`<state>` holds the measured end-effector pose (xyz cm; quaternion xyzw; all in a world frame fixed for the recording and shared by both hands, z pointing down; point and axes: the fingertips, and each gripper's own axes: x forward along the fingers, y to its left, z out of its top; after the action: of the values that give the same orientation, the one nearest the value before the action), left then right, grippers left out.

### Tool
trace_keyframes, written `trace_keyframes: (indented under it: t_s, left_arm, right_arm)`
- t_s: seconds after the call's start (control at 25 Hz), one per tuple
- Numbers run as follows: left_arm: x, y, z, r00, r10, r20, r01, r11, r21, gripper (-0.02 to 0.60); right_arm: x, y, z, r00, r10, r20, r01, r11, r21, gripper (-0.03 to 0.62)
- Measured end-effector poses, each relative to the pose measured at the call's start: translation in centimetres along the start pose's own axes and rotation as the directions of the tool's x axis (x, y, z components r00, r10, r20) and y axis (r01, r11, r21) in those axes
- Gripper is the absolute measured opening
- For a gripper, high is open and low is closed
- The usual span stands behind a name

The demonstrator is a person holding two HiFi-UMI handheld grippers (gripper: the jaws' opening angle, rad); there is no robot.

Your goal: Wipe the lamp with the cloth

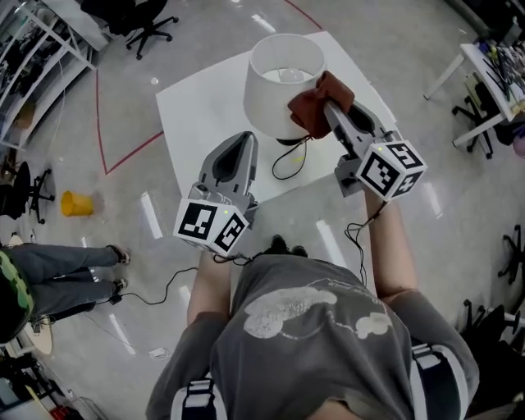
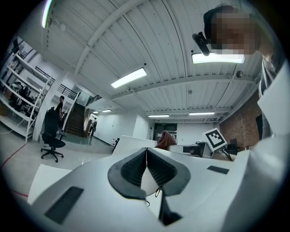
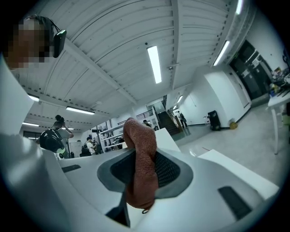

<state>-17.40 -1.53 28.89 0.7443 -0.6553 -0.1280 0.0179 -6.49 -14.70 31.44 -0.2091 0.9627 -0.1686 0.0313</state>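
A white lamp (image 1: 283,82) with a drum shade stands on a white table (image 1: 197,107); its black cord (image 1: 287,160) loops on the tabletop. A rust-brown cloth (image 1: 316,102) rests against the shade's right side, pinched in my right gripper (image 1: 332,111). The right gripper view shows the cloth (image 3: 140,167) bunched between the shut jaws, with the shade (image 3: 165,138) behind it. My left gripper (image 1: 242,143) hovers near the lamp's base, left of the cord, shut and empty. The left gripper view shows the pads (image 2: 131,170) pressed together, with the shade (image 2: 133,142) and cloth (image 2: 166,139) beyond.
The table's near edge is by the person's feet. A yellow cup (image 1: 76,203) lies on the floor at left, near a seated person's legs (image 1: 57,275). Office chairs (image 1: 152,25) and a desk (image 1: 492,74) stand around the room.
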Motion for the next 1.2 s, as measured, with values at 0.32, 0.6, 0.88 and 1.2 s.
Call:
trace_keyframes:
  t_s: [0.32, 0.6, 0.88, 1.2]
  left_arm:
    - [1.1, 2.0, -2.1, 0.997, -0.044, -0.061, 0.041, 0.997, -0.061, 0.008]
    - [1.8, 0.4, -5.5, 0.992, -0.001, -0.124, -0.007, 0.998, -0.066, 0.008]
    - [4.1, -3.1, -7.2, 0.983, 0.151, -0.106, -0.153, 0.988, -0.011, 0.008]
    - [5.4, -6.0, -6.7, 0.933, 0.353, -0.064, -0.353, 0.936, 0.017, 0.008]
  right_arm:
    - [-0.4, -2.4, -2.9, 0.992, -0.097, -0.078, 0.099, 0.995, 0.016, 0.101]
    - [-2.2, -6.5, -8.4, 0.983, -0.073, -0.168, 0.094, 0.988, 0.124, 0.101]
    - [-3.0, -9.8, -9.7, 0.965, 0.106, -0.24, -0.07, 0.986, 0.154, 0.101]
    - [-2.5, -11.2, -8.1, 0.907, 0.292, -0.303, -0.253, 0.954, 0.161, 0.101]
